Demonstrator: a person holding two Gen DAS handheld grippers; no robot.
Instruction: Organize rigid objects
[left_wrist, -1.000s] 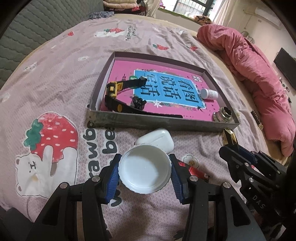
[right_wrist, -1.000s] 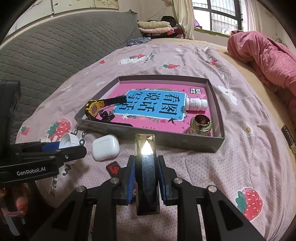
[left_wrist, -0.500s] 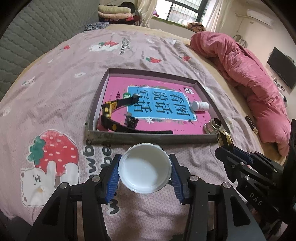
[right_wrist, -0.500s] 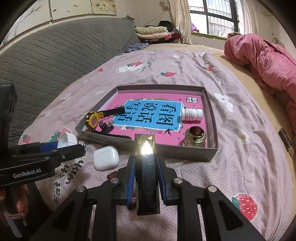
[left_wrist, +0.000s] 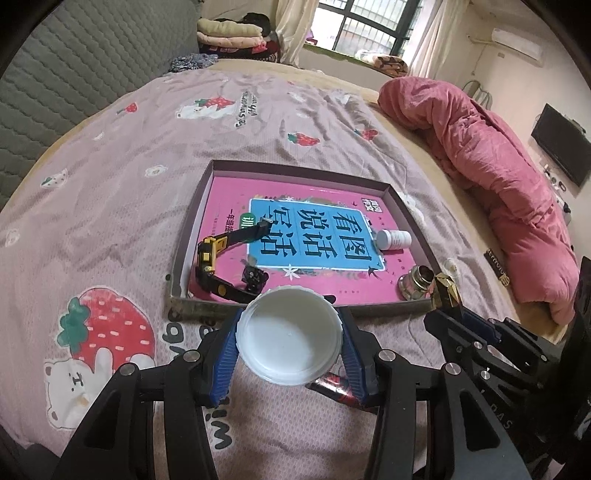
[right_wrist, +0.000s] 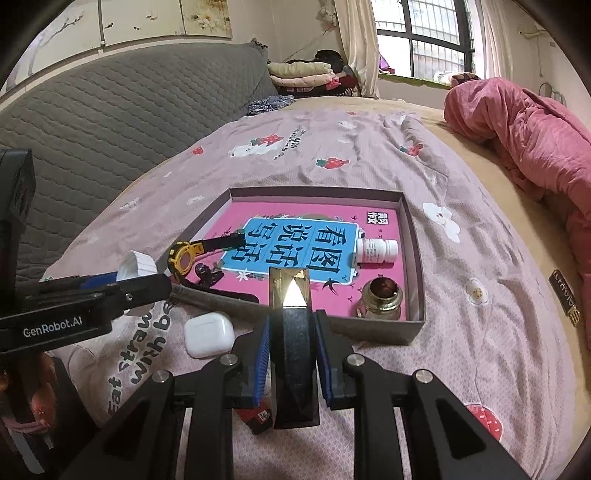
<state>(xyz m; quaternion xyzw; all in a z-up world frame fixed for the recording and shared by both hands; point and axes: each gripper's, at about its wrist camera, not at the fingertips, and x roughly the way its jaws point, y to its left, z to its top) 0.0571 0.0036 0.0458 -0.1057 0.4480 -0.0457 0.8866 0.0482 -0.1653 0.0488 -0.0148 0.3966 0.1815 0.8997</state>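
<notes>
Above the near wall of the box (left_wrist: 295, 308), the left gripper (left_wrist: 289, 345) holds the white lid (left_wrist: 289, 334) clamped between its blue pads, hollow side up. Both hands have risen and drawn nearer the box over the last second: the earbud case (right_wrist: 209, 334), seen just beyond the lid a second ago, is now hidden under it in the left view and lies on the bedspread (right_wrist: 461, 332) outside the box's near wall in the right view. The right gripper (right_wrist: 291, 360) is closed on the black and gold bar (right_wrist: 291, 332), its gold tip level with that near wall. The box already holds the watch (left_wrist: 221, 258), the pill bottle (left_wrist: 393, 239) and the brass cap (left_wrist: 415, 286). Both loads seem bound for the box. A red and black thing (right_wrist: 258, 417), possibly a battery, lies beneath the right gripper.
</notes>
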